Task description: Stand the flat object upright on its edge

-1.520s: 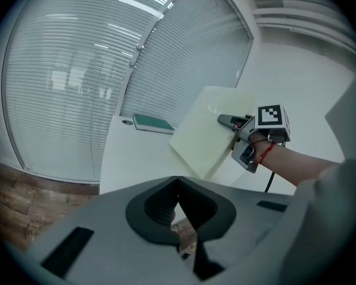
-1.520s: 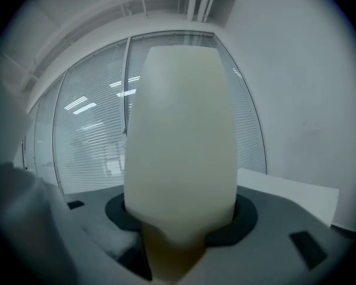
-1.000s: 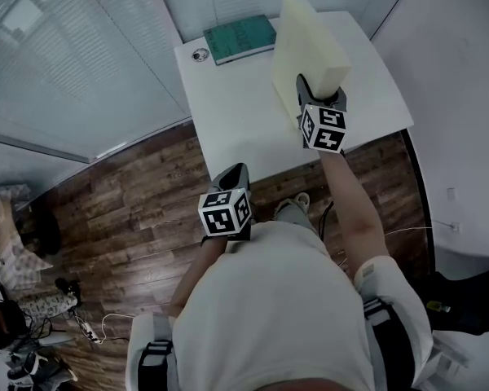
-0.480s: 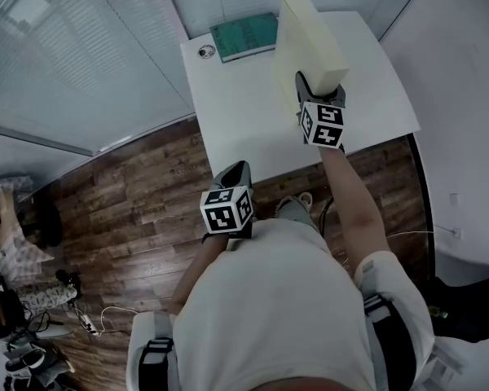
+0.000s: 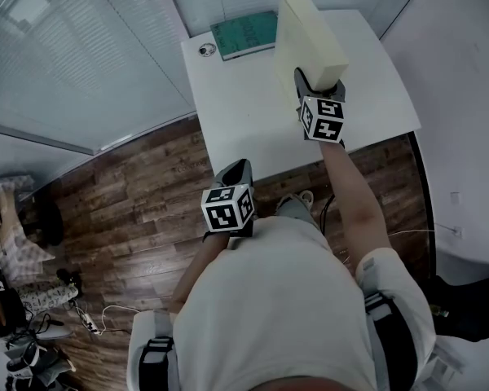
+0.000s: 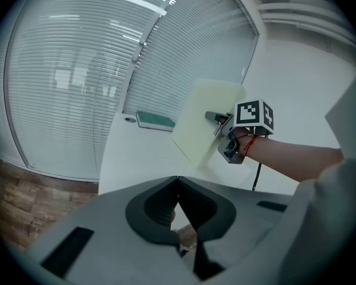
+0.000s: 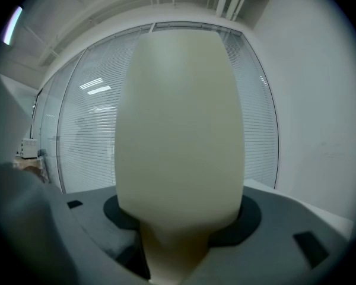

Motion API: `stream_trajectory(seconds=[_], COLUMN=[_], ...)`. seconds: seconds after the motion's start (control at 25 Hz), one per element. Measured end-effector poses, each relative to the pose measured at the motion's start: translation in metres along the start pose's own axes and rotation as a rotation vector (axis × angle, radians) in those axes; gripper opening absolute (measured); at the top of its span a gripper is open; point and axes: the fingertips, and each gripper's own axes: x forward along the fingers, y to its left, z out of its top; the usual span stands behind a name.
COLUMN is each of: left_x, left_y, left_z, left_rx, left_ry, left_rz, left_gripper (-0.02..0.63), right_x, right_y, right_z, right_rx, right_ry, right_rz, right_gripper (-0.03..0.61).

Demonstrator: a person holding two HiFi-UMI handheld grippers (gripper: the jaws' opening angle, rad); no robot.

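Right tongs (image 5: 318,88) are easing open around the upright cream slab (image 5: 310,39); left tongs (image 6: 177,180) closed, empty.

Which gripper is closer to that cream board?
Right. The right gripper is at the cream board's near edge, fingers opening with it between them; the left gripper hangs off the table, over the floor.

Thick cream slab (image 5: 306,39), upright over white table (image 5: 243,114)

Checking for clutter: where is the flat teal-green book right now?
Head view: the flat teal-green book lies at the white table's far edge, left of the pale cream board, beside a small round object.
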Motion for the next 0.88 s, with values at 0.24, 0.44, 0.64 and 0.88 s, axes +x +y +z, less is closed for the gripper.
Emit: stream_trajectory(seconds=[0.24,0.44,0.64,0.88], left_x=[-0.008,-0.014,-0.018,-0.023], left_y=[0.004,0.005,0.004,0.003], left_z=[-0.002,-0.005,-0.005,-0.009], left_rx=[-0.009,-0.01,0.0,0.005], left_ry=[-0.007,-0.009,-0.008,-0.005], left_rz=[0.008,0.005,-0.011,-0.022], left_gripper=[0.02,0.02,0.02,0.02], right_x=[0.0,-0.01,-0.019,-0.034], right_y=[0.009,0.013,0.019,0.018], right_z=[-0.001,-0.004,-0.008,-0.016], right_rx=[0.0,0.038,0.023,0.032], right_ry=[0.034,0.039,0.057,0.067], right_rz=[0.026,0.035,0.031,0.007], right_gripper=[0.305,0.33,0.338,0.339])
